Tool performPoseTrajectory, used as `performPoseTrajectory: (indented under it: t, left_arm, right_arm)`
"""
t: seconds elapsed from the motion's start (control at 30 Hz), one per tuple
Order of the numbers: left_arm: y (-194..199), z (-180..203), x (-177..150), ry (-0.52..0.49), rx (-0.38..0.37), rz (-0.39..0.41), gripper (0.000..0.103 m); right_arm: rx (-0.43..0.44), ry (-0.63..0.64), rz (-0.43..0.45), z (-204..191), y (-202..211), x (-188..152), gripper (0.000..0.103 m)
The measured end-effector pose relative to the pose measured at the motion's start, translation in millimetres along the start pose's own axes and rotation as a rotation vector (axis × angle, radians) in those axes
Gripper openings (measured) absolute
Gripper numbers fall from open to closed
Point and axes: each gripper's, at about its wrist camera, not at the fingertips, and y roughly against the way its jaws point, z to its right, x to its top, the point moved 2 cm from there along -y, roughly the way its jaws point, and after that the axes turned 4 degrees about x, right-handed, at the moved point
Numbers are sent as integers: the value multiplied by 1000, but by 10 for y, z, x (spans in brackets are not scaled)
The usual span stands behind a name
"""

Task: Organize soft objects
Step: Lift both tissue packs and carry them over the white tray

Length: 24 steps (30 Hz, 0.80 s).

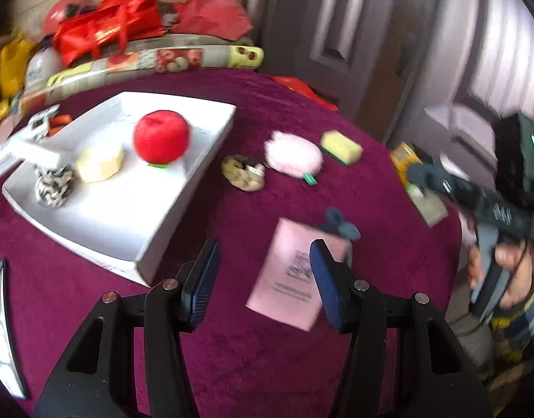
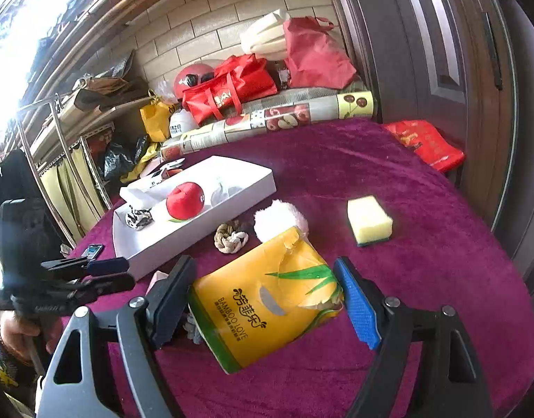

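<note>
My right gripper (image 2: 267, 296) is shut on a yellow tissue pack (image 2: 263, 299), which hangs tilted above the purple cloth. From the left wrist view, that gripper (image 1: 420, 184) and the pack (image 1: 401, 158) are at the right edge, held by a hand. My left gripper (image 1: 263, 271) stands open with nothing in it over the cloth, beside a pink booklet (image 1: 288, 271). The white tray (image 1: 103, 223) holds a red plush apple (image 1: 161, 137), a cream sponge (image 1: 99, 162) and a black-and-white scrunchie (image 1: 54, 184). Loose on the cloth lie a rope knot (image 1: 244, 174), a pink fluffy ball (image 1: 293, 158), a yellow sponge (image 1: 340, 146) and a grey-blue scrunchie (image 1: 338, 226).
A rolled patterned mat (image 2: 267, 118) and red bags (image 2: 228, 87) line the table's far edge. A red packet (image 2: 425, 144) lies at the far right by the door (image 2: 441, 52). White packaging (image 1: 26, 146) sits at the tray's far left corner. A shelf rack (image 2: 68, 160) stands left.
</note>
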Motion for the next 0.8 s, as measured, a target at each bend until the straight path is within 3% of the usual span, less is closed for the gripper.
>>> performPoseTrajectory:
  t: [0.1,0.3,0.33,0.37,0.67,0.8]
  left_arm:
    - [-134,140,-76,-87,4,-37,68]
    - [-431,269,-135,-137,-23,-120,68]
    - [-442,278,-139,-140,-19,-117,67]
    - [-442,279,-150,-139,-13,-116,50]
    - [177,-140,150,15,-22,82,50]
    - [286,-330,255,55,53,132,50]
  right_arm:
    - [13,-33,-13,52,-41,-37,81]
    - [12,-38,-23,79,-15,-64,81]
    - [12,-40,-21,83,-7,-61,81]
    - [13,-41,-20,88,-5,-56,81]
    - [26,-69,-20,140,-26,-39,81]
    - [35,-70,-25,111,-69,-1,81]
